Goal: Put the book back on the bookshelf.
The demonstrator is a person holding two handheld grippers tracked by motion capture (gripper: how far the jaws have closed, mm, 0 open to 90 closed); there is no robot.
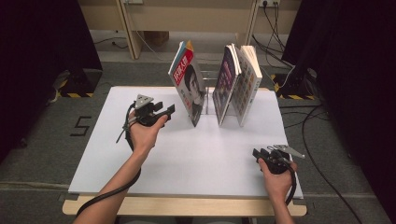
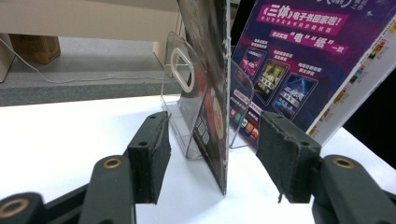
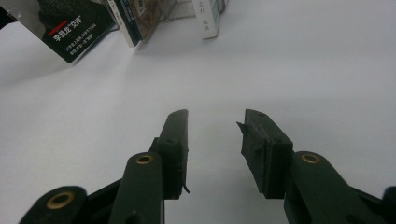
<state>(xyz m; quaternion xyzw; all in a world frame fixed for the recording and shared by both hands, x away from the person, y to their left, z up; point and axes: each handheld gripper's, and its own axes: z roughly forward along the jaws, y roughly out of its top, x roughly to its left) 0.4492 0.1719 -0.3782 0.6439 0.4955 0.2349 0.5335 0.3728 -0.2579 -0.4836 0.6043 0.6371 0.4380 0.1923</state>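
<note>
Magazine upright (tilted left), spine skyward

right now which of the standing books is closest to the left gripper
The red-topped magazine with a face on its cover, leaning alone at the left of the clear plastic stand. Its edge sits between the open left gripper jaws; the purple-covered books stand farther right.

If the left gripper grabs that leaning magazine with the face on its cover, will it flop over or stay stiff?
The magazine looks thin, so it would probably bend when gripped by one edge. It leans tilted against the clear stand, so a sideways push may well tip it. Its glossy cover could slip between the pads. The left gripper is open around its edge, apparently not pressing yet.
</note>
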